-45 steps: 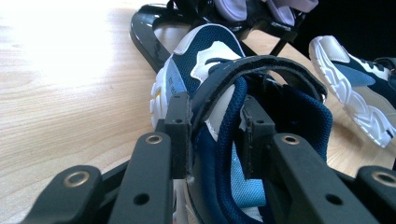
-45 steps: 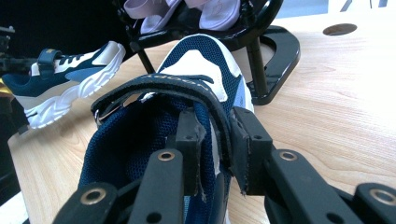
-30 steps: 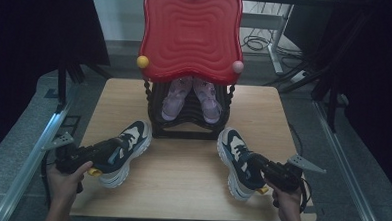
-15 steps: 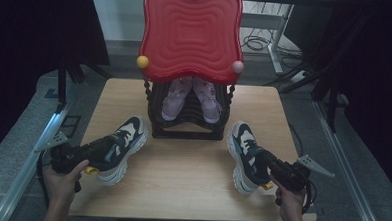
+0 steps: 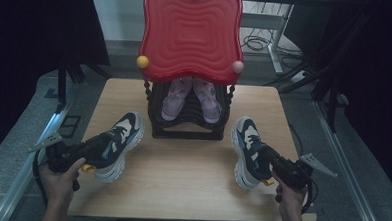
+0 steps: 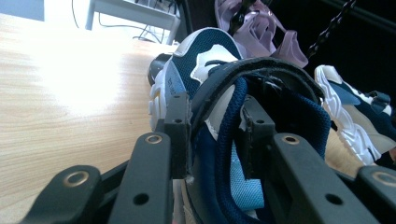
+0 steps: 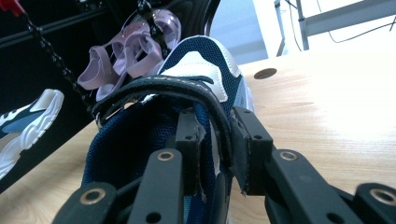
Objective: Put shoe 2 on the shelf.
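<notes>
**Both grippers clamped on the sneaker collars**

While I watch from the high view, I see one navy-and-white sneaker on each side of the wooden table, with a gripper fastened to each heel.

1. Left gripper: my left hand holds it at the table's near left edge. Its jaws are pinched on the collar of the left sneaker. In the left gripper view, one jaw sits inside the shoe opening and the other outside, with the padded collar wall between them.

2. Right gripper: my right hand holds it near the front right corner. Its jaws are pinched on the collar of the right sneaker; the right gripper view shows the collar wall trapped between them.

3. Shoe position: the left sneaker lies angled, toe toward the black rack. The right sneaker points almost straight away from me, just beside the rack's right leg.

4. Surroundings: a pair of lilac sandals stands on the rack, under a red wavy panel.
</notes>
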The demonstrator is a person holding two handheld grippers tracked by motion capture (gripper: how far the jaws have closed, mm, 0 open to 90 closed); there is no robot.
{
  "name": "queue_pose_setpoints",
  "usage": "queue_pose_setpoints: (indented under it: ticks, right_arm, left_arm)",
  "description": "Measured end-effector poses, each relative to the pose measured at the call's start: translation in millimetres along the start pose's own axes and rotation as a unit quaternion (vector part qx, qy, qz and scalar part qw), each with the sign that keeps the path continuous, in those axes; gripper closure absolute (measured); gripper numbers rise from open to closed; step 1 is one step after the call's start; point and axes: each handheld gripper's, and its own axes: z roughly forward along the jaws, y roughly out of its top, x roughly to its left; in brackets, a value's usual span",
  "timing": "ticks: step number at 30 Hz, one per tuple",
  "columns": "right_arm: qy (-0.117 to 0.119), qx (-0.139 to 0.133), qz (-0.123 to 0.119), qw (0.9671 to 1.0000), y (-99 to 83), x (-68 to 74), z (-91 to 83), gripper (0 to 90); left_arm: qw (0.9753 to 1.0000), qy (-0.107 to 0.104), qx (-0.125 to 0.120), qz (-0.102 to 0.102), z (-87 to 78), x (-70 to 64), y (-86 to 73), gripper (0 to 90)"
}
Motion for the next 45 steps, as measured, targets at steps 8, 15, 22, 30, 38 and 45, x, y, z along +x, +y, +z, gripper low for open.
queue_pose_setpoints:
  ticks: [8, 15, 22, 30, 38, 45]
  right_arm:
    - [-0.003, -0.01, 0.001, 0.9999, 3.3, 0.3, 0.2, 74.0]
    - [-0.009, -0.026, 0.0, 0.9996, 6.7, 2.0, 0.9, 74.0]
    - [-0.007, -0.033, -0.002, 0.9994, 12.2, 4.9, 3.5, 74.1]
    - [-0.003, -0.043, -0.005, 0.999, 21.9, 8.4, 7.2, 74.0]
    - [-0.001, -0.065, 0.006, 0.9979, 39.1, 8.3, 11.8, 73.9]
    - [0.005, -0.08, 0.014, 0.9967, 55.0, 10.9, 16.8, 73.9]
  left_arm:
    - [1.0, 0.004, -0.006, 0.0, -1.5, 0.4, 2.0, 69.2]
    - [0.9999, 0.008, -0.015, -0.003, -1.7, 0.0, 5.6, 69.2]
    - [0.9996, 0.012, -0.025, -0.002, -1.8, -1.0, 10.4, 69.2]
    - [0.9992, 0.01, -0.038, -0.002, 0.9, -3.9, 20.9, 69.1]
    - [0.9981, 0.001, -0.061, -0.011, 0.8, -2.0, 42.5, 69.1]
    - [0.9969, -0.002, -0.079, -0.008, -2.6, -2.5, 65.4, 69.1]
